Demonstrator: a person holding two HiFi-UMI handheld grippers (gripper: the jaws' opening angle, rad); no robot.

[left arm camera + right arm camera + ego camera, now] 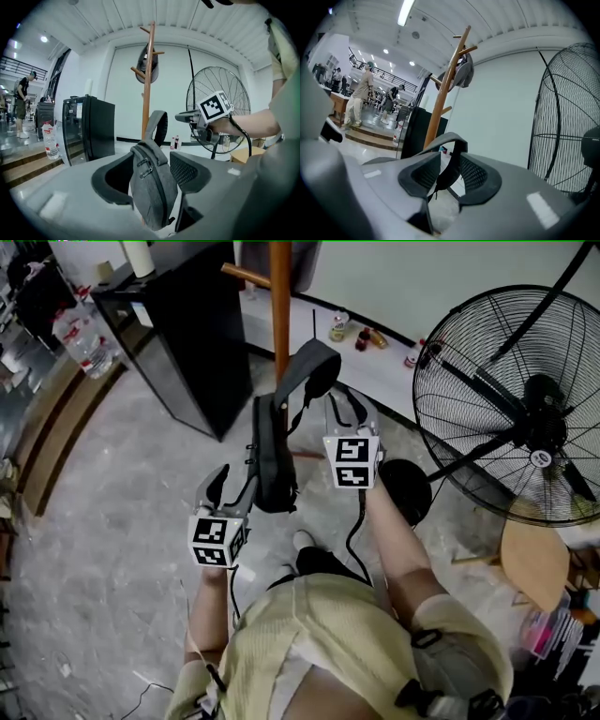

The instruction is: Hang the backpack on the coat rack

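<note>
Before the wooden coat rack point(280, 306), left gripper point(232, 491) clamps the grey woven backpack point(272, 460), right gripper point(349, 413) pinches its strap point(314, 367).

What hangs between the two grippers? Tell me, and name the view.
The grey backpack: its body sits in the left gripper's jaws, its strap in the right gripper's. The head view shows it.

Right hand-held gripper point(449, 159): jaws closed on a black backpack strap point(446, 137), which loops above the pads. Wooden coat rack point(443, 93) stands behind, with a dark bag-like item point(461, 72) on an upper peg. Black cabinet point(415, 129) is beside the pole. Large fan point(572, 122) is at the right edge.
</note>
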